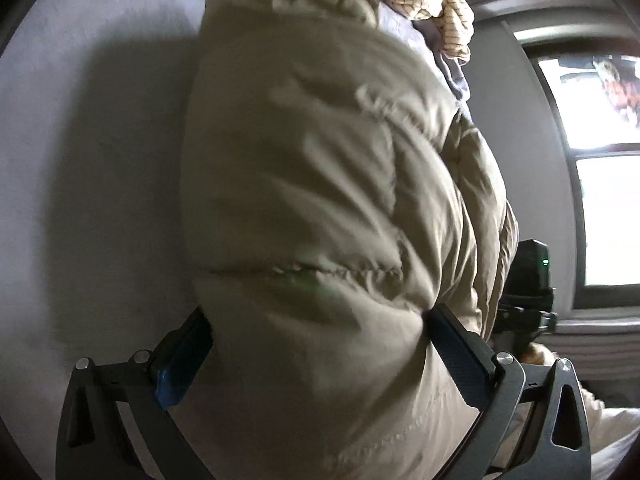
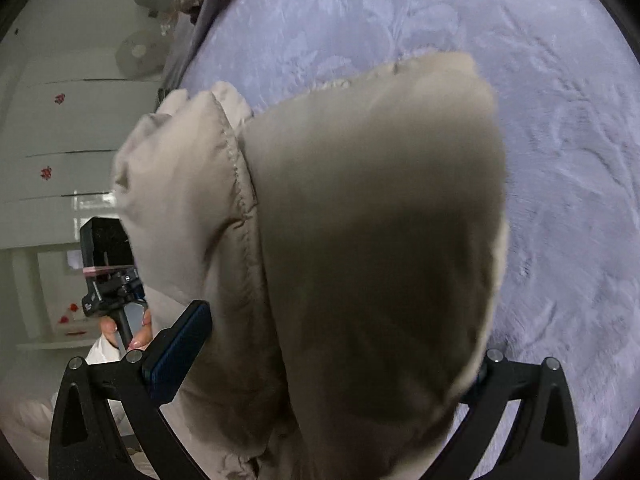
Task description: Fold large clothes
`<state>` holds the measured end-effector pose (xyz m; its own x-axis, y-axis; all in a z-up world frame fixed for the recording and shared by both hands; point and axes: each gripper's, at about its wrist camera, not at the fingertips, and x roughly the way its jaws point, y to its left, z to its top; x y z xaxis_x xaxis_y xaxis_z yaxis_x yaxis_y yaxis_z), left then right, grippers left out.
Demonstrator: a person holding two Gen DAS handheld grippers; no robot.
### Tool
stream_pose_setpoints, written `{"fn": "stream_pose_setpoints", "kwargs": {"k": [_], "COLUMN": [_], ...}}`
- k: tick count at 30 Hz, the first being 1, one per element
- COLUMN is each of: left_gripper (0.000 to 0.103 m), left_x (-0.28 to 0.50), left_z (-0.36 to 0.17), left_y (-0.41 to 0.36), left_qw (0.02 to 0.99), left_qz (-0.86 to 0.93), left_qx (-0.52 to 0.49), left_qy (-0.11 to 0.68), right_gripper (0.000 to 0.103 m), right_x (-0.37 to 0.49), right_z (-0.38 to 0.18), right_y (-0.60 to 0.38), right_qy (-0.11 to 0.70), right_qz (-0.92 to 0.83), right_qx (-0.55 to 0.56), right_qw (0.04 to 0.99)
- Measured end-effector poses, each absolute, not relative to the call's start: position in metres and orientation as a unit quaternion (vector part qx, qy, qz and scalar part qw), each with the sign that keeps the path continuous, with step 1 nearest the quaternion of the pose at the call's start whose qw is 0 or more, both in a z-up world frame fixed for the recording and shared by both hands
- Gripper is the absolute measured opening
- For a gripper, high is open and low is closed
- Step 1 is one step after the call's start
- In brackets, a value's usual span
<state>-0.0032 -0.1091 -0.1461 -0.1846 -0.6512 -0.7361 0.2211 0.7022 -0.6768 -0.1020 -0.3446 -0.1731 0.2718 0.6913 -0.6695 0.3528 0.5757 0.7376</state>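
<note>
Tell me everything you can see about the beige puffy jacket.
The beige jacket is padded and quilted, with stitched seams and a smooth, slightly shiny shell. It bulges in crumpled folds between the fingers of both hand-held grippers, left and right, filling each view. Behind it lies a lavender embossed bedspread. Whether it rests on that is unclear.

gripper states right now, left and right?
Left gripper: jaws wide, pads pressing a thick bunch of the beige padded jacket.
Right gripper: wide open, jacket between its jaws, grip cannot be told.

Both wrist views angled down, very close; share puffy beige coat, probably same garment.
</note>
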Motion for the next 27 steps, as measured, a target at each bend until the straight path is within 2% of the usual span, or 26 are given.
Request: {"fn": "stream_pose_setpoints", "kwargs": {"k": [9, 11, 13, 14, 16, 19, 27], "left_gripper": [0.103, 0.099, 0.093, 0.089, 0.084, 0.078, 0.078], "left_x": [-0.014, -0.02, -0.024, -0.026, -0.028, -0.031, 0.005], "left_z": [-0.144, -0.134, -0.126, -0.122, -0.115, -0.104, -0.072], "left_y": [-0.143, -0.151, -0.156, -0.158, -0.162, -0.15, -0.121], "left_qw": [0.649, 0.669, 0.681, 0.684, 0.69, 0.691, 0.686], "left_qz": [-0.318, -0.315, -0.316, -0.317, -0.322, -0.337, -0.381], "left_qx": [-0.114, -0.089, -0.077, -0.074, -0.072, -0.079, -0.114], "left_qy": [0.682, 0.668, 0.657, 0.653, 0.645, 0.634, 0.609], "right_gripper": [0.102, 0.093, 0.073, 0.069, 0.051, 0.043, 0.042], "right_x": [-0.097, -0.105, -0.108, -0.108, -0.111, -0.112, -0.106], "right_z": [-0.192, -0.19, -0.185, -0.183, -0.174, -0.158, -0.113], "right_y": [-0.342, -0.343, -0.345, -0.345, -0.348, -0.348, -0.321], "right_qy": [0.598, 0.598, 0.592, 0.588, 0.58, 0.571, 0.534], "right_qz": [0.113, 0.113, 0.115, 0.115, 0.116, 0.114, 0.097], "right_qx": [0.463, 0.462, 0.462, 0.465, 0.469, 0.465, 0.465], "right_qw": [0.644, 0.645, 0.65, 0.652, 0.656, 0.667, 0.7]}}
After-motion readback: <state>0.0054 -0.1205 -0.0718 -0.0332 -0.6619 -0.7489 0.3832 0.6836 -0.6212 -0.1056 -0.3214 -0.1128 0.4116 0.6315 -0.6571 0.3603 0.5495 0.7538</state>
